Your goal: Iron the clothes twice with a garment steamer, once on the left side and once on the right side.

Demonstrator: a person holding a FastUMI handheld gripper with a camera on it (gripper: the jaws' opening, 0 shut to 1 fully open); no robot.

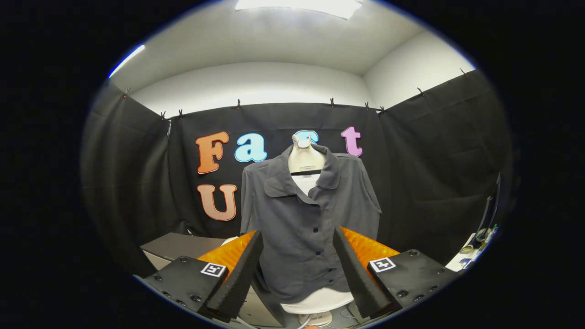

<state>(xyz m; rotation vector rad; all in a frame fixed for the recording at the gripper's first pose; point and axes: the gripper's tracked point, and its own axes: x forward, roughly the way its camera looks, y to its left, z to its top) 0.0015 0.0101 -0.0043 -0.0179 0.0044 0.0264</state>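
A dark grey button-up shirt (301, 219) hangs on a pale mannequin torso (307, 161) straight ahead, beyond the fingers. My gripper (298, 236) is open, its two fingers wide apart with nothing between them. The shirt's lower front shows in the gap between the fingers, some way off. The mannequin's white base (315, 301) shows under the shirt's hem. A small white rounded object (231, 239) peeks out behind the left finger, on a grey surface; what it is cannot be told.
A grey box or table top (178, 246) stands at the left of the mannequin. At the far right a white surface (470, 253) carries small items and a dark upright panel (491, 205). Cables (315, 322) lie on the floor by the base.
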